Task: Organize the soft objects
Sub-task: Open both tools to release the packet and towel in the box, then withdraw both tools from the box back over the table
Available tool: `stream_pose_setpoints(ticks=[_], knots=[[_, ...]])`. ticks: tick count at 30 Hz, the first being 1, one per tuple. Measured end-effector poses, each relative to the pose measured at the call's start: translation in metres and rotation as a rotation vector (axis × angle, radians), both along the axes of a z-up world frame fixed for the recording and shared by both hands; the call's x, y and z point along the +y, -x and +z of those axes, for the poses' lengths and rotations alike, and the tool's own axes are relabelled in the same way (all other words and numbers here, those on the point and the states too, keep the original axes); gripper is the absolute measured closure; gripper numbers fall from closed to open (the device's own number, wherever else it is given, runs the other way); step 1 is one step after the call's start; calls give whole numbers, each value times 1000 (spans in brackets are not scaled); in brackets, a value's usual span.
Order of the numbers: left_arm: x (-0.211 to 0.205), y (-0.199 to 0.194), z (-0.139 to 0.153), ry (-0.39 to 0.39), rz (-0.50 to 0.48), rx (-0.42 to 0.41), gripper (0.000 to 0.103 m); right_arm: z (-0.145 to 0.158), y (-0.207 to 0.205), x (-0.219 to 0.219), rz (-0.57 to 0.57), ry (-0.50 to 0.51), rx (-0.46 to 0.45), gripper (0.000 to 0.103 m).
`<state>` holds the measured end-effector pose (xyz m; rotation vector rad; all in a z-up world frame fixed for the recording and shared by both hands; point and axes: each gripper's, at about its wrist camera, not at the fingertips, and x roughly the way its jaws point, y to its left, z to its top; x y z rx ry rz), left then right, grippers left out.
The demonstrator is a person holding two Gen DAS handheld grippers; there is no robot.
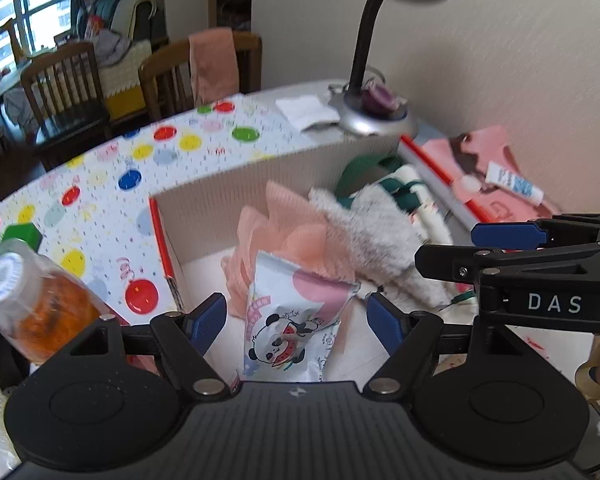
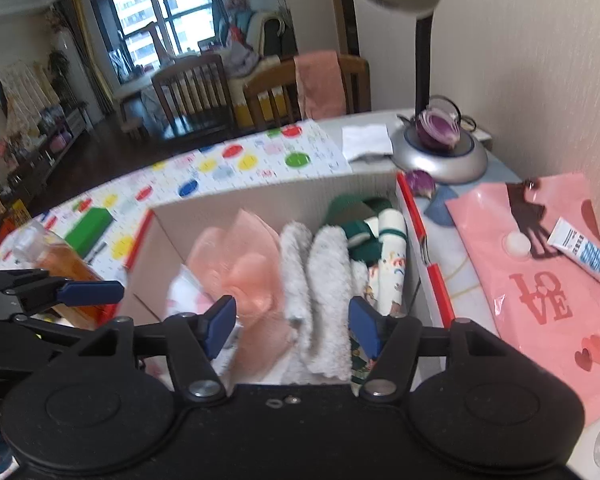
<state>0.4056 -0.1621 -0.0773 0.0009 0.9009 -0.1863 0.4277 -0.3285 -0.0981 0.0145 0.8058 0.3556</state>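
The left gripper (image 1: pixel 296 322) hangs over the near end of the cardboard box (image 1: pixel 236 196), its blue-padded jaws spread wide and gripping nothing; between them, but touching neither pad, stands a panda-print packet (image 1: pixel 296 320), leaning against a pink mesh bath puff (image 1: pixel 288 224); to the puff's right lies a fluffy grey-white cloth (image 1: pixel 376 232), and beyond it green-and-white socks (image 1: pixel 400 188).

The right gripper (image 2: pixel 292 326) hovers over the same box (image 2: pixel 260 200), jaws likewise parted and empty; below it the puff (image 2: pixel 240 264), the rolled fluffy cloth (image 2: pixel 324 280) and the socks (image 2: pixel 376 236) sit side by side in a row across the box.

Outside, an orange-filled bottle (image 1: pixel 40 300) lies left of the box on a dotted tablecloth (image 1: pixel 112 168); a desk lamp (image 2: pixel 440 156) stands behind it; a tube (image 2: pixel 584 252) rests on a pink LOVE bag (image 2: pixel 540 280) to the right.
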Motion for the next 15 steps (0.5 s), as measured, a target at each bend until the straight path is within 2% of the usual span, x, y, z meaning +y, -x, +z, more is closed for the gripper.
stream_pose_setpoints(ticks=[15], knots=[[42,64,55,67,-35,-141,26,53,64,28,10,-43,-140,34]])
